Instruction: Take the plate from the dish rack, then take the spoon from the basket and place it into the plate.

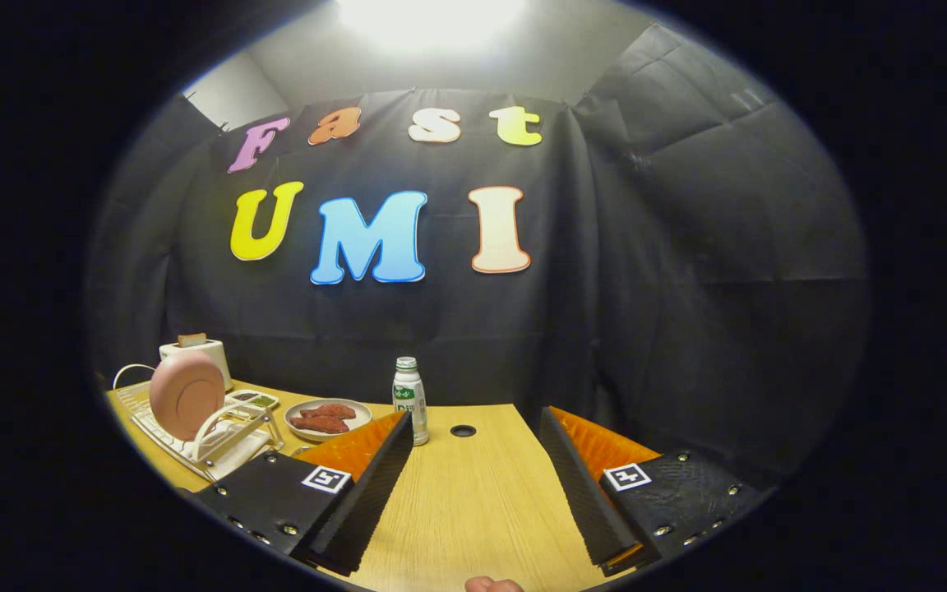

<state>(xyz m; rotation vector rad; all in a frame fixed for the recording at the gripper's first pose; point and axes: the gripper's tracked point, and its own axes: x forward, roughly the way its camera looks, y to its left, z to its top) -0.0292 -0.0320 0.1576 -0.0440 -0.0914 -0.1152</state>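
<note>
The gripper (473, 493) hangs over the bare middle of the desk (473, 510), its fingers spread wide and holding nothing. The pink plate (187, 395) stands upright on edge in the white dish rack (210, 448) near the desk's far left corner, well apart from the fingers. The spoon and its basket cannot be made out. The likely trouble lies in the approach: a bottle (409, 399) and a dish of food (328, 418) stand between the fingers and the rack, so a low sideways sweep could topple the bottle. A pinch on the plate's thin rim could also slip, or drag the light rack along.
</note>
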